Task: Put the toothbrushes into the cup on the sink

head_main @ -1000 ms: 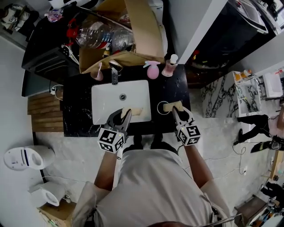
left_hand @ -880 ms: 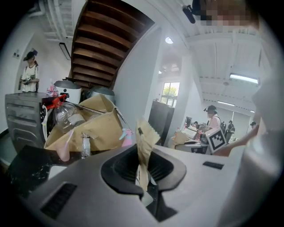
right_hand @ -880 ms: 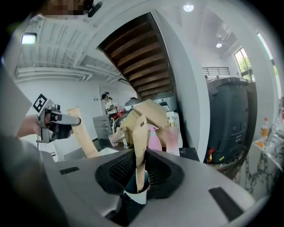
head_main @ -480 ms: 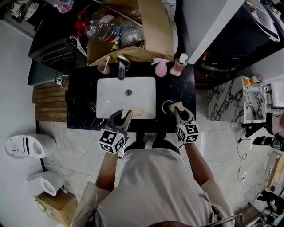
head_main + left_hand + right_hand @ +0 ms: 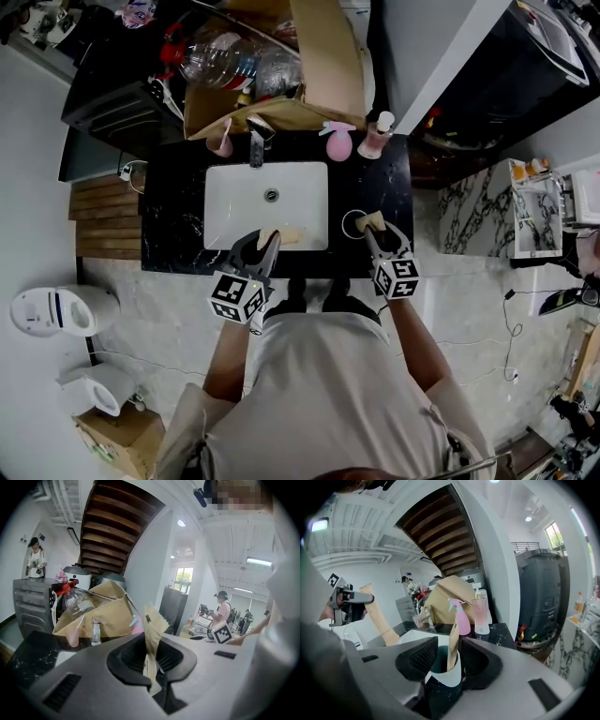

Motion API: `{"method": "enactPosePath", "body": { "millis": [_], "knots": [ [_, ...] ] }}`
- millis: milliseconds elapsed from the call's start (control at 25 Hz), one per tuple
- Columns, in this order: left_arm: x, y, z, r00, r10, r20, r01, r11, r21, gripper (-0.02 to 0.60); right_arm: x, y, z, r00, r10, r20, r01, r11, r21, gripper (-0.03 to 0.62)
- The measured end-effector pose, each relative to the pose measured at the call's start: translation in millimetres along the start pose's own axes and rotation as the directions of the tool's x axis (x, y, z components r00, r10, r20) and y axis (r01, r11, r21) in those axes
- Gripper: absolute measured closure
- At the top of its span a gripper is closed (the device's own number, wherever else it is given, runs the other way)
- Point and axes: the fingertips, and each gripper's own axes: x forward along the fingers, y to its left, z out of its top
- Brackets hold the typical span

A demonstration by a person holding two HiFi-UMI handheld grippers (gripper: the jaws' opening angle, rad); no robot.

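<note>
The cup (image 5: 439, 682), dark with a white band, stands on the black counter (image 5: 169, 234) right of the basin. A paper-wrapped toothbrush (image 5: 453, 645) stands upright inside it. My right gripper (image 5: 449, 657) straddles the cup and its jaws are opening, the pads off the toothbrush. In the head view the cup's rim (image 5: 346, 225) and that toothbrush (image 5: 373, 221) show at the right gripper (image 5: 375, 234). My left gripper (image 5: 267, 241) is shut on a second paper-wrapped toothbrush (image 5: 151, 625), held over the basin's front edge.
The white basin (image 5: 272, 202) fills the counter's middle, with a faucet (image 5: 255, 145) behind it. A pink cup (image 5: 222, 141), a pink spray bottle (image 5: 337, 142) and a pump bottle (image 5: 378, 136) line the back. A cardboard box (image 5: 300, 84) stands behind them.
The toothbrush at my right gripper has gone from lying across the cup to standing more upright in it. My left gripper has stayed over the basin's front with its toothbrush.
</note>
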Motion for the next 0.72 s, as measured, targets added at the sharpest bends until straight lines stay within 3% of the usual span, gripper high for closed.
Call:
{"method": "enactPosePath", "body": {
  "millis": [440, 720],
  "knots": [
    [22.5, -30.0, 24.5, 0.995, -0.096, 0.03, 0.095, 0.994, 0.055, 0.546, -42.1, 5.5, 31.1, 0.996, -0.028, 0.087, 0.027, 1.0, 0.006, 0.418],
    [51.8, -63.9, 38.4, 0.982, -0.189, 0.028, 0.185, 0.978, 0.1, 0.546, -76.1, -5.3, 43.2, 0.988, -0.069, 0.139, 0.068, 0.998, 0.019, 0.419]
  ]
}}
